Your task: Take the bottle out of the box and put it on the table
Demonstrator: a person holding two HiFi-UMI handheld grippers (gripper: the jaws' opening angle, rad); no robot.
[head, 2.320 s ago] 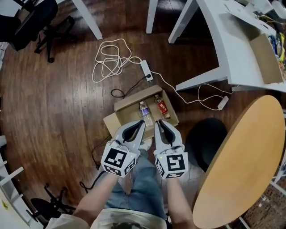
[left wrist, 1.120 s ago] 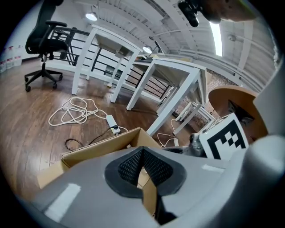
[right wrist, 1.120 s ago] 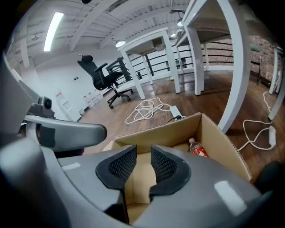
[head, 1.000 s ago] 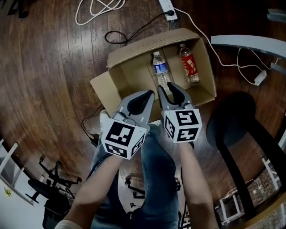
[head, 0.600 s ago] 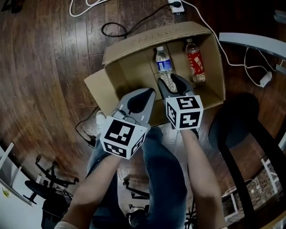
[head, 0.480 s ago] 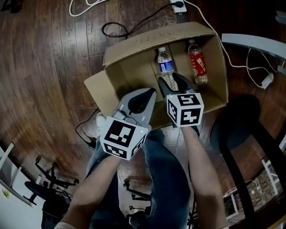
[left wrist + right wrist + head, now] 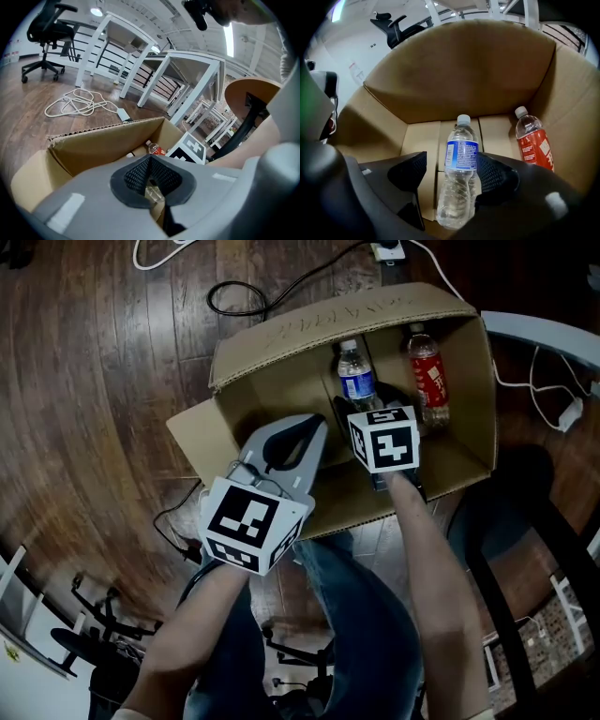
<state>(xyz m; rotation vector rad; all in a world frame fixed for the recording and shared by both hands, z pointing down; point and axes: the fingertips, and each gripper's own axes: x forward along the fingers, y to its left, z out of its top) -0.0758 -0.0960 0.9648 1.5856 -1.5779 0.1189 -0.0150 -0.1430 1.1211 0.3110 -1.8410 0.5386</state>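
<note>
An open cardboard box (image 7: 328, 320) sits on the wooden floor. Two bottles lie inside, a clear one with a blue label (image 7: 356, 381) and one with a red label (image 7: 428, 381). My right gripper (image 7: 370, 409) points down into the box. Its jaws have just been opening, and in the right gripper view the gripper (image 7: 452, 164) stands open with the blue-label bottle (image 7: 459, 178) between the pads. The red-label bottle (image 7: 533, 143) lies to the right. My left gripper (image 7: 317, 423) is shut and empty over the box's near left part.
A power strip (image 7: 389, 249) and cables lie on the floor beyond the box. A black chair base (image 7: 525, 521) stands at the right. The person's legs are just below the box. White table legs (image 7: 140, 89) and a round wooden table (image 7: 243, 93) stand farther off.
Both grippers have come down toward the box. The right one has dipped inside it and spread its jaws to either side of the blue-label bottle.
</note>
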